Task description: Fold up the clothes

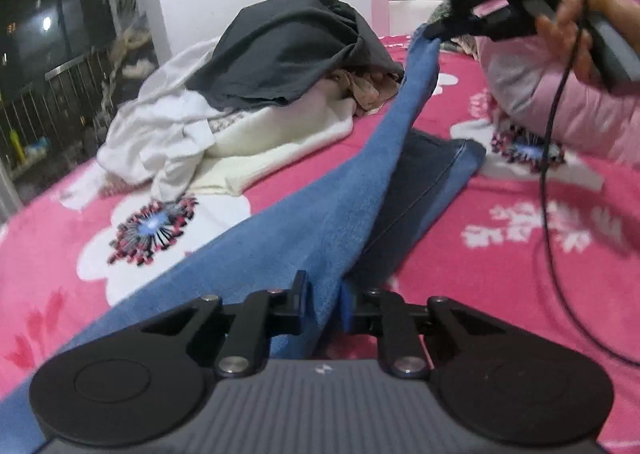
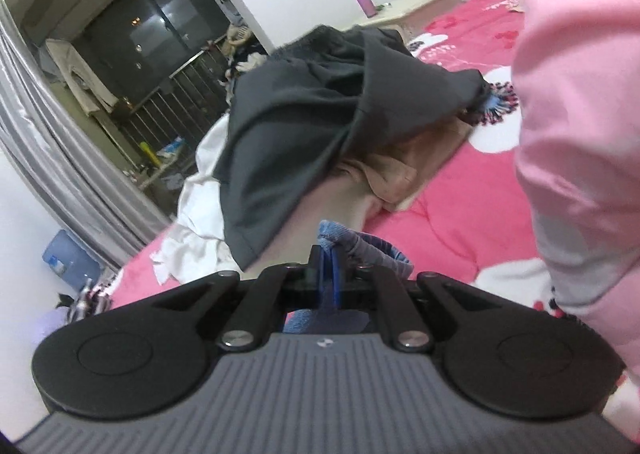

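The left gripper [image 1: 322, 304] has its fingers [image 1: 299, 304] clamped on a fold of the blue garment [image 1: 352, 181], the cloth running up between the two pads and away from the camera. At the far end of that stretch the right gripper [image 1: 434, 31] pinches the garment's other end, lifted above the bed [image 1: 500, 221] and held by a hand [image 1: 568, 29]. In the right wrist view the right gripper's fingers [image 2: 335, 274] are clenched tight on a bunched bit of the same blue cloth, which pokes out just past the tips. The garment hangs taut between the two grips, and a darker part of it lies folded on the pink flowered bed cover beneath. Beyond it, on the bed, is a pile of clothes [image 1: 224, 121]: a dark grey garment [image 1: 288, 49] on top, white and cream pieces under it, and a tan piece [image 1: 368, 89] at its right edge. A pink sleeve [image 2: 576, 157] fills the right side of the right wrist view. A black cable [image 1: 550, 157] trails down from the right gripper over the cover. A dark window [image 2: 160, 25] and a grey curtain [image 2: 44, 157] stand at the left.
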A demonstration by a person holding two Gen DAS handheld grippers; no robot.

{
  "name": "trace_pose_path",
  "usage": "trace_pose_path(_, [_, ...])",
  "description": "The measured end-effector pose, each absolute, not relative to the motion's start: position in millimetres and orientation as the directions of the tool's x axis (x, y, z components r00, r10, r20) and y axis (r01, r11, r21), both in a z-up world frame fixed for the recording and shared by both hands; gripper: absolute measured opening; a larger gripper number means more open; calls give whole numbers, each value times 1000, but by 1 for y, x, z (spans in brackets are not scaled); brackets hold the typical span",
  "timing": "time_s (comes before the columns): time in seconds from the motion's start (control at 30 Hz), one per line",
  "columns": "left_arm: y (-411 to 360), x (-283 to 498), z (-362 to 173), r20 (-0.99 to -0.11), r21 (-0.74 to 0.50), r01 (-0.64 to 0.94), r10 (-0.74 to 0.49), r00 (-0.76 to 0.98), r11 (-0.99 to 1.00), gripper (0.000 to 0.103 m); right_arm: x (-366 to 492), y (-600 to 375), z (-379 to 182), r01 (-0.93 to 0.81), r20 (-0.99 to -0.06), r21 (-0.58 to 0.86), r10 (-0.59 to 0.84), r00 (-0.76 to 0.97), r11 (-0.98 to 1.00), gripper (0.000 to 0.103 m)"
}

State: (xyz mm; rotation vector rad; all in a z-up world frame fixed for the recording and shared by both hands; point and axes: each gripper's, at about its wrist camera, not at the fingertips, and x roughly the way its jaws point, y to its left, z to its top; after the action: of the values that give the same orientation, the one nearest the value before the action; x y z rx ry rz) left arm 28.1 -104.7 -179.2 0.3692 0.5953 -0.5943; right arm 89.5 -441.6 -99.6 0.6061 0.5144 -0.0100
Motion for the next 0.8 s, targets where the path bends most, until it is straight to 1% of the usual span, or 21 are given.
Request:
trace_pose_path(0.07, [-106, 28, -183, -634, 158, 638, -418, 651, 754, 17, 83, -444, -106, 178, -486, 530, 125, 865, 829, 2])
trace_pose_path(0.13, [-110, 27, -194, -666, 158, 660, -414, 621, 734, 17, 76, -450, -123, 223, -530, 523, 109, 841, 822, 3])
trace_pose_path(0.23, [-113, 23, -205, -668, 183, 664, -404, 625, 725, 17, 66, -460, -163, 334, -653, 479, 75, 754, 812, 3])
trace_pose_path(0.3, [-114, 24, -207, -669, 182, 665, -404, 624, 725, 17, 62, -468, -183, 389, -715, 468, 81, 694, 794, 4])
trace_pose_path(0.33, [-113, 24, -206, -671, 179, 667, -406, 621, 724, 17, 60, -472, -189, 408, -732, 476, 94, 675, 779, 5])
trace_pose_path(0.4, [-113, 25, -206, -674, 175, 670, -408, 615, 721, 17, 56, -475, -187, 413, -734, 487, 104, 671, 769, 9])
trace_pose_path(0.43, [-113, 25, -206, -674, 173, 669, -409, 615, 722, 18, 54, -472, -179, 408, -734, 463, 82, 674, 787, 10])
trace_pose_path(0.53, [-114, 26, -207, -671, 160, 660, -410, 618, 734, 20, 57, -455, -154, 367, -722, 331, -18, 692, 869, 12])
trace_pose_path(0.6, [-115, 26, -206, -671, 150, 654, -409, 618, 741, 21, 68, -448, -144, 327, -709, 292, -26, 704, 899, 27])
trace_pose_path(0.63, [-115, 26, -204, -673, 142, 652, -410, 615, 745, 24, 74, -444, -139, 305, -703, 276, -25, 711, 911, 29])
trace_pose_path(0.67, [-115, 27, -202, -676, 126, 651, -415, 609, 749, 31, 82, -442, -137, 289, -703, 275, -13, 711, 917, 33])
trace_pose_path(0.7, [-114, 27, -199, -679, 104, 653, -426, 598, 750, 34, 95, -439, -137, 268, -710, 289, 18, 704, 919, 41])
trace_pose_path(0.73, [-112, 26, -196, -679, 82, 655, -439, 588, 751, 40, 108, -440, -142, 261, -720, 307, 44, 693, 915, 46])
trace_pose_path(0.77, [-110, 25, -191, -675, 61, 657, -454, 582, 752, 43, 120, -443, -148, 260, -730, 324, 66, 680, 909, 50])
trace_pose_path(0.8, [-107, 23, -187, -667, 40, 660, -472, 577, 750, 45, 132, -446, -153, 261, -740, 341, 88, 666, 903, 50])
